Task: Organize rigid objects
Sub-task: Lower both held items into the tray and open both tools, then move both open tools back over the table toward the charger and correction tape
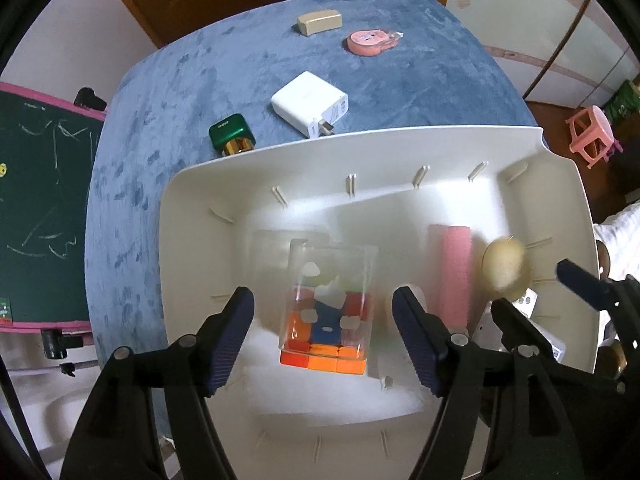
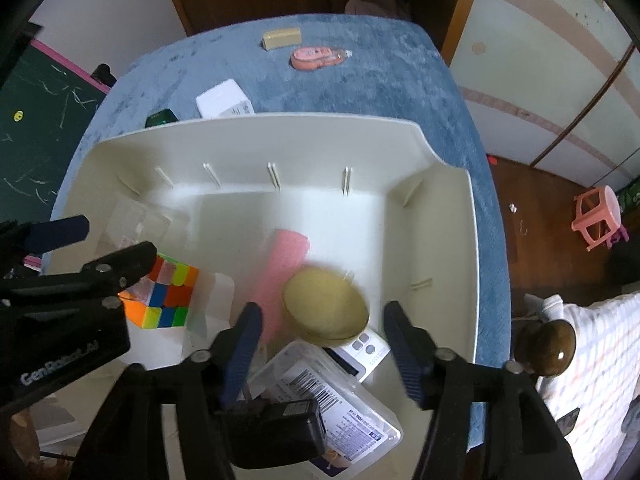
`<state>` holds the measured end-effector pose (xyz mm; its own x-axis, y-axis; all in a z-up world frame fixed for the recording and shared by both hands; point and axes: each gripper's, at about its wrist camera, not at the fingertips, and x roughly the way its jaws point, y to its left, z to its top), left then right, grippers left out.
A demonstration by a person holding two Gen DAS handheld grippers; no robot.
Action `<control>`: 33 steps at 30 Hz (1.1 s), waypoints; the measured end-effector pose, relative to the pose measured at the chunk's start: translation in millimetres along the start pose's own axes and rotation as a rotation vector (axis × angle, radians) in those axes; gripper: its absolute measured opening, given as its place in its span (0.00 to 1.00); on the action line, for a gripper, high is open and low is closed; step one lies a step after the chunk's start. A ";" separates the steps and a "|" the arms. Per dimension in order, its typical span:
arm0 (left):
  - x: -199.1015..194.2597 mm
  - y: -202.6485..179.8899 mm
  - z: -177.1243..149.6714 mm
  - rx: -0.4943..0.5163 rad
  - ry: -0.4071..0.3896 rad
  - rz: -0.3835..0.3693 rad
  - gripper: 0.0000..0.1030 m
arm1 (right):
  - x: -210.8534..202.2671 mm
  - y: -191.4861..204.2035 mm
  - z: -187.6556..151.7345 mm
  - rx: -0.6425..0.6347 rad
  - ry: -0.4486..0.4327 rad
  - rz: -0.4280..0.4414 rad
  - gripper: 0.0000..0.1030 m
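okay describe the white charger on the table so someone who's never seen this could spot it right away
On the blue cloth-covered table, look just beyond the far rim of the big white bin. The white charger lies flat there, right of the small green case. It alone is a plain white block with metal plug prongs.

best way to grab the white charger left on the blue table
Grip the white charger across its two long flat sides, coming straight down from above. It lies flat on the blue table with its prongs toward the white bin, so keep the fingers on the body, away from that end.
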<state>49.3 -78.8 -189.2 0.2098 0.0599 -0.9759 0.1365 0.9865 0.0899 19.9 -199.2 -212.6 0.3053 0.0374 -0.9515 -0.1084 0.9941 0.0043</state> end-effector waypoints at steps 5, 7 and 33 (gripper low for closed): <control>-3.2 3.8 -1.8 -0.013 -0.008 -0.002 0.73 | -6.5 2.2 0.2 -0.011 -0.021 -0.003 0.66; -5.4 5.1 -1.7 -0.019 -0.017 -0.006 0.73 | -7.0 2.4 0.0 -0.011 -0.022 -0.004 0.66; -32.1 29.0 1.6 -0.085 -0.097 -0.018 0.73 | -24.9 -1.1 5.9 0.017 -0.077 0.036 0.66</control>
<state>48.0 -52.4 -155.0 0.3016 0.0310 -0.9529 0.0598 0.9969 0.0513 18.0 -200.6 -187.1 0.3731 0.0798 -0.9243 -0.1047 0.9936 0.0435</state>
